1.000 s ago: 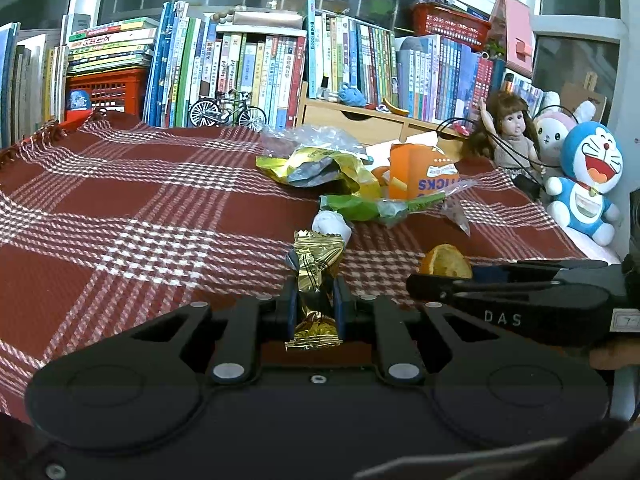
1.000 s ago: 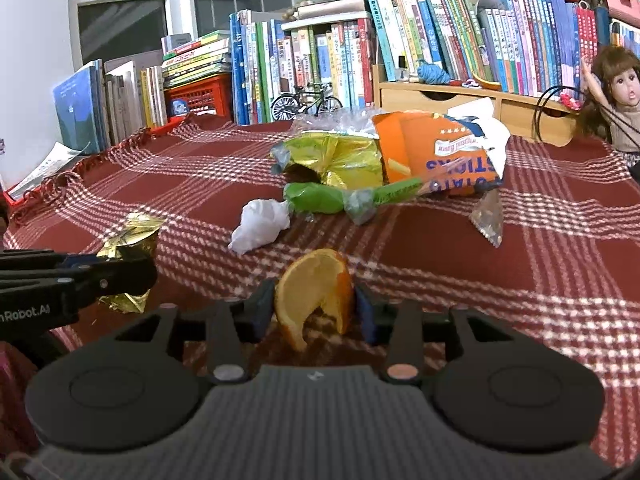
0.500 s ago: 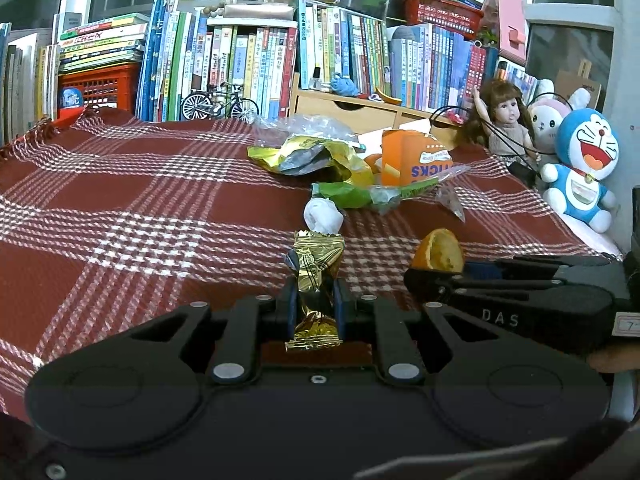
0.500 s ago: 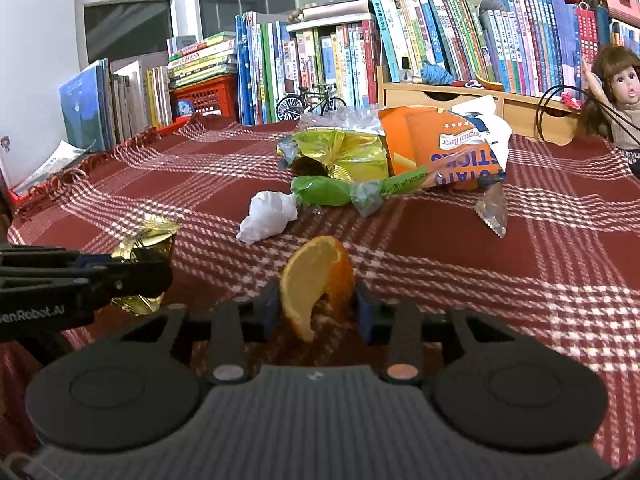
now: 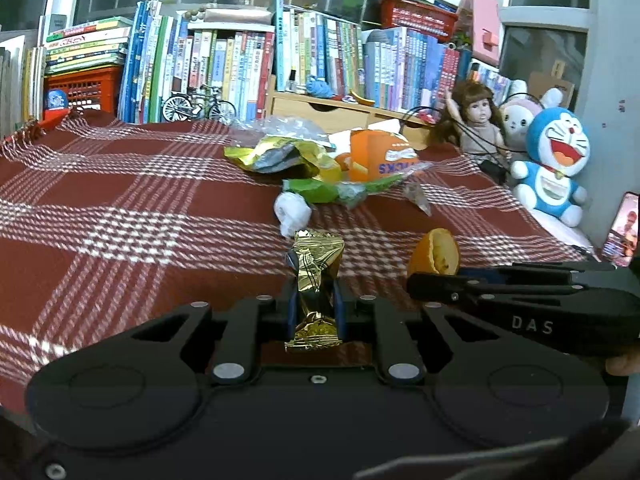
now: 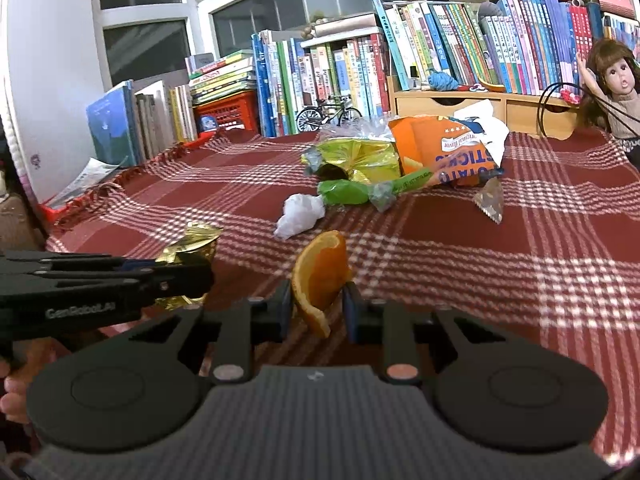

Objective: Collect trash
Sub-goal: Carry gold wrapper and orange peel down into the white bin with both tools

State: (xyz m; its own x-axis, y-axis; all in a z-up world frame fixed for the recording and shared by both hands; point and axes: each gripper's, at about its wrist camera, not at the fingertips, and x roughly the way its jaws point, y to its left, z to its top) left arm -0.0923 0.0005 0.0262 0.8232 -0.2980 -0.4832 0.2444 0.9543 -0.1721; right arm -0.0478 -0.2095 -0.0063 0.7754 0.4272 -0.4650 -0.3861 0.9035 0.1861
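Note:
My left gripper is shut on a gold foil wrapper, held upright above the red plaid cloth. My right gripper is shut on an orange peel. In the left wrist view the right gripper reaches in from the right with the peel at its tip. In the right wrist view the left gripper comes in from the left with the wrapper. Farther back lie a crumpled white tissue, a green wrapper, a yellow-green bag and an orange snack bag.
Rows of books, a red crate and a small model bicycle line the back edge. A wooden drawer box, a doll and plush toys stand at the right. A phone leans at far right.
Both grippers have drawn back and lifted a little from the trash pile, each keeping hold of its item; the pile looks farther away now.

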